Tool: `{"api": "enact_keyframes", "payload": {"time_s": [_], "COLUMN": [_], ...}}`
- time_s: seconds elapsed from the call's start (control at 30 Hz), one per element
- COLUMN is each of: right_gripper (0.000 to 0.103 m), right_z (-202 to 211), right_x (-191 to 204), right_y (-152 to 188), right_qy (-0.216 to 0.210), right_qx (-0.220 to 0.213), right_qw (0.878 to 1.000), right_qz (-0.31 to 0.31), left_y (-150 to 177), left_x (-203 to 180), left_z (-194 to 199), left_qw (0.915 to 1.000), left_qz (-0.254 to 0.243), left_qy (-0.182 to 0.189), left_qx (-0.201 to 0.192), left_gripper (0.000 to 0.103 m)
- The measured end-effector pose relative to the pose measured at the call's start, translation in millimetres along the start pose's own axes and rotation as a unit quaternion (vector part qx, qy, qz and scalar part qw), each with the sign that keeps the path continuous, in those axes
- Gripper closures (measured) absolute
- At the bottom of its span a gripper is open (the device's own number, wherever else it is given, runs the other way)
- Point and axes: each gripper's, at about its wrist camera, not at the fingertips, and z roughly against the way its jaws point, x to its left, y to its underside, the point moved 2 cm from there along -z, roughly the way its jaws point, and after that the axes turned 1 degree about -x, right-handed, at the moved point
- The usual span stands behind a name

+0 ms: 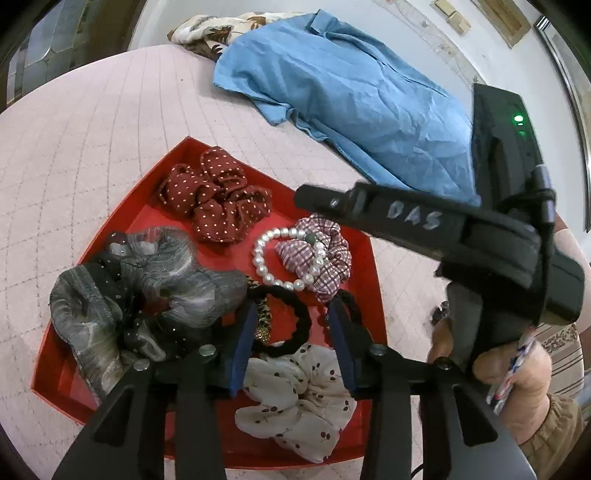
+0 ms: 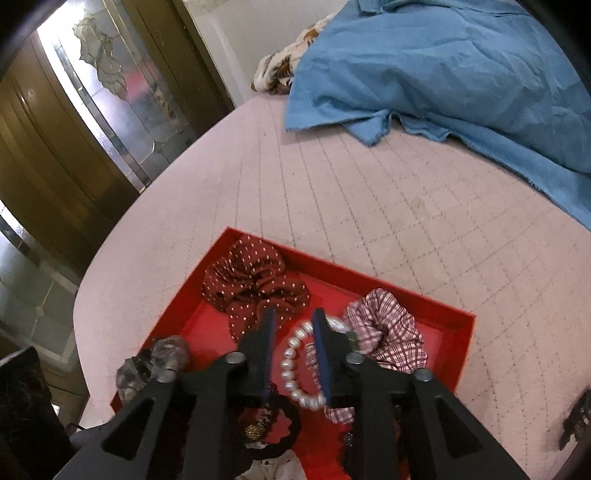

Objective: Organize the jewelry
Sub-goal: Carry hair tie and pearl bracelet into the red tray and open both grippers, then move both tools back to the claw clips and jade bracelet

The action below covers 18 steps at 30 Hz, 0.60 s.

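Observation:
A red tray (image 1: 218,258) (image 2: 207,325) lies on a pink quilted cover and holds a maroon dotted scrunchie (image 1: 214,195) (image 2: 255,277), a checked scrunchie (image 1: 328,254) (image 2: 391,332), a grey scrunchie (image 1: 140,288), a white cherry-print scrunchie (image 1: 299,402), a black hair tie (image 1: 291,328) and a pearl bracelet (image 1: 257,258) (image 2: 286,369). My left gripper (image 1: 291,306) is open, its fingers straddling the black hair tie without pressing it. My right gripper (image 2: 293,315) is open just over the bracelet, whose loop passes under its right finger; the bracelet rests partly on the checked scrunchie.
A blue shirt (image 1: 351,92) (image 2: 461,74) and a patterned cloth (image 1: 207,33) lie at the far side of the pink cover (image 1: 92,129). A person's hand (image 1: 517,376) holds the right gripper. A glass-panelled door (image 2: 110,92) stands beyond the cover's left edge.

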Motion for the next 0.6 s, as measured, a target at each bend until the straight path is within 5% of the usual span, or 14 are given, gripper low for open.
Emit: {"api": "enact_keyframes", "payload": {"time_s": [0.6], "right_gripper": [0.062], "right_z": [99.9], "right_x": [-94.8], "right_y": [21.7], "right_qy": [0.057], "right_qx": [-0.053], "right_qw": [0.996], "right_qz": [-0.050], "left_y": [11.9], "left_x": [-20.3], "left_z": [4.3], "left_qw": [0.9979], "left_qz": [-0.042], "left_qy": [-0.048], "left_qx": [-0.015], "left_gripper": [0.052]}}
